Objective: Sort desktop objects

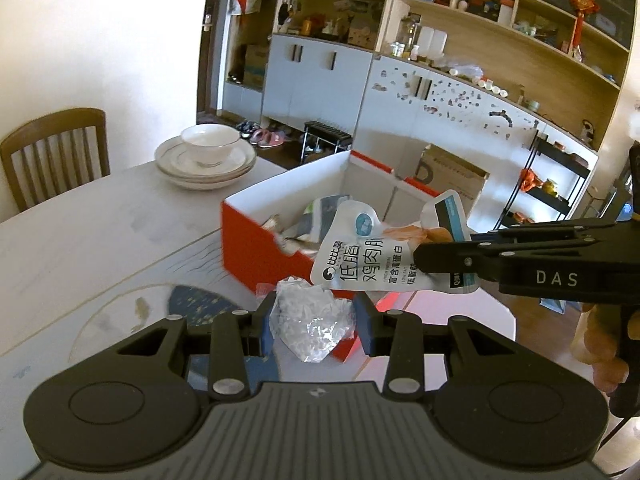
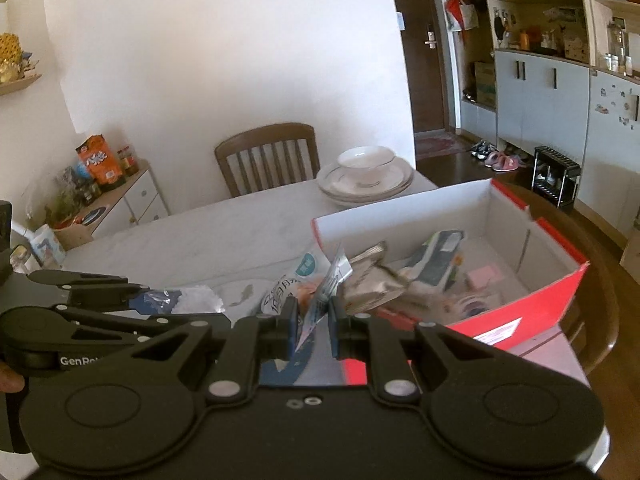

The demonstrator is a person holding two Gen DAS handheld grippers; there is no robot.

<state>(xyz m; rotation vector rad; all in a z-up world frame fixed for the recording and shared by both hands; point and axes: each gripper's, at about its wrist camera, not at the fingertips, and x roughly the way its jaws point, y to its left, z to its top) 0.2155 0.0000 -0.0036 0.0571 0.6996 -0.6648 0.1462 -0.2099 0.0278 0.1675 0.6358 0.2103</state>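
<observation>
While both hand-held grippers are loaded, the step in hand appears to be delivery to the box (image 1: 256, 236); the right hand-held gripper (image 2: 313, 318) is clamped on a pouch (image 1: 360, 264) at the box's near wall; the left hand-held gripper (image 1: 314, 320) is clamped on a crumpled wrapper (image 1: 312, 324) above the surface (image 1: 80, 240), just short of the box; next, each load likely needs carrying over the rim before the jaws part.

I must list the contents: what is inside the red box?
Inside the red box: silver packets, a dark pouch and a pink pad. The held pouch hides the near corner.
</observation>
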